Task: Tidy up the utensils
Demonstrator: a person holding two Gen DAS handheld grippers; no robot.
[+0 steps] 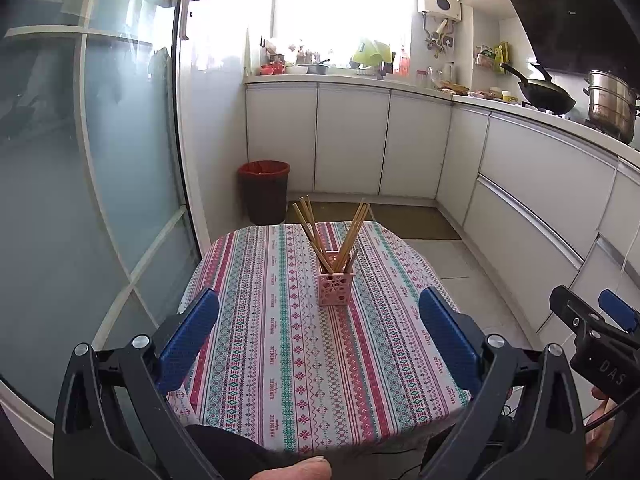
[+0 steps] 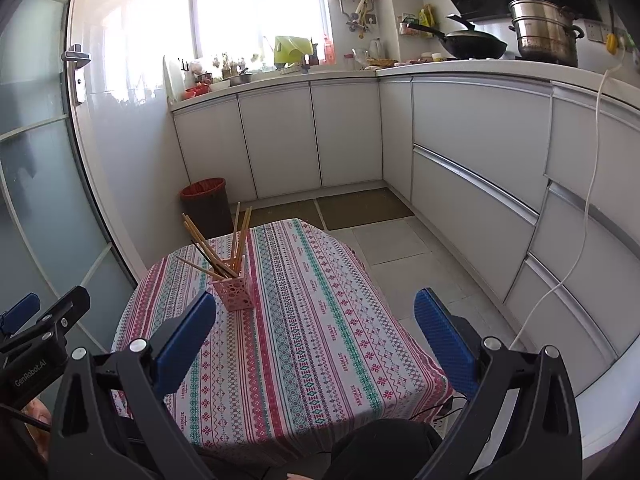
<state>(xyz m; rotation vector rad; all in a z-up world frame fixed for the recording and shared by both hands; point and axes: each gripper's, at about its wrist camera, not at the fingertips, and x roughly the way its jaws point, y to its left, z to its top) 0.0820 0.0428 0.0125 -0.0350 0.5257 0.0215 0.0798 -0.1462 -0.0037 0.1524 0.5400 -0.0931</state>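
A pink perforated holder (image 1: 336, 285) stands upright on the patterned tablecloth (image 1: 280, 360), with several wooden chopsticks (image 1: 352, 232) fanned out of it. It also shows in the right wrist view (image 2: 234, 290), with its chopsticks (image 2: 208, 246). My left gripper (image 1: 320, 312) is open and empty, held above the near half of the table, well short of the holder. My right gripper (image 2: 316, 312) is open and empty, to the right of the holder; it shows at the right edge of the left wrist view (image 1: 592, 320). The left gripper shows at the left edge of the right wrist view (image 2: 44, 312).
A red-lined bin (image 1: 264, 190) stands on the floor behind the table. White cabinets (image 2: 472, 152) run along the back and right, with a wok (image 2: 472, 46) and a steel pot (image 2: 546, 32) on the counter. A frosted glass door (image 1: 100, 160) is on the left. A white cable (image 2: 576, 248) hangs down the cabinets.
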